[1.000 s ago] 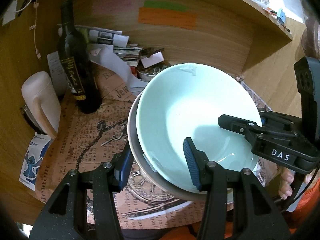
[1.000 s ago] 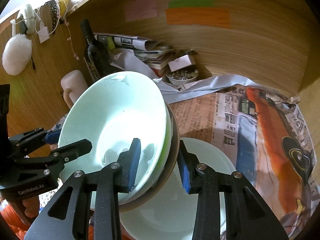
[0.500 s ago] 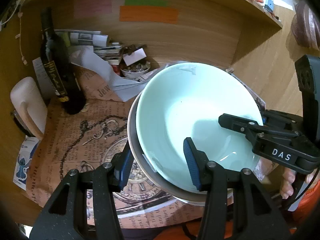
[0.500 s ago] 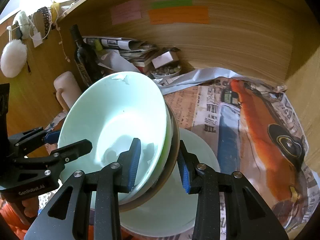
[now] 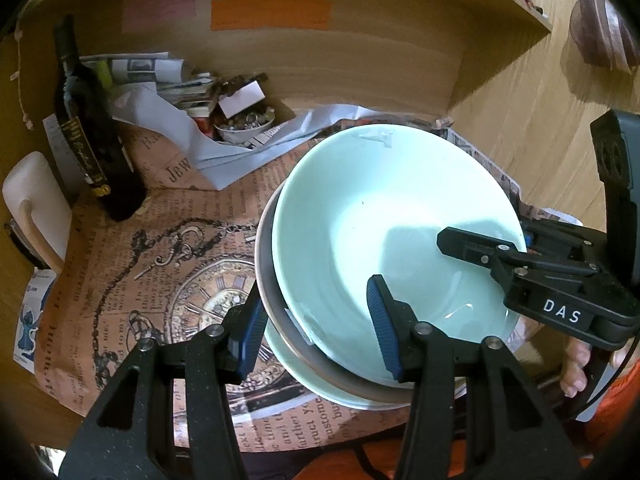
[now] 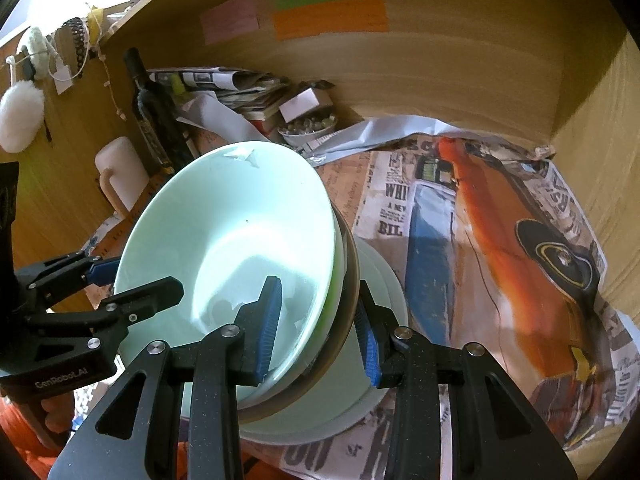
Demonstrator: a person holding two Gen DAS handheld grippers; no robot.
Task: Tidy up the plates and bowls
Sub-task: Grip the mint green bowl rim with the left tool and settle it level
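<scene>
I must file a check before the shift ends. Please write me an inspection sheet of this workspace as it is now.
Surface: wooden alcove floor covered with printed newspaper.
Job's things: pale green bowl nested in a brown-rimmed bowl, above a pale plate.
Clutter: dark bottle, cream jug, small dish, stacked papers.
Grippers: left claw and right claw each clamp the bowl stack's rim.
Cables: nothing seen.
Surroundings: sticky notes on back wall.
</scene>
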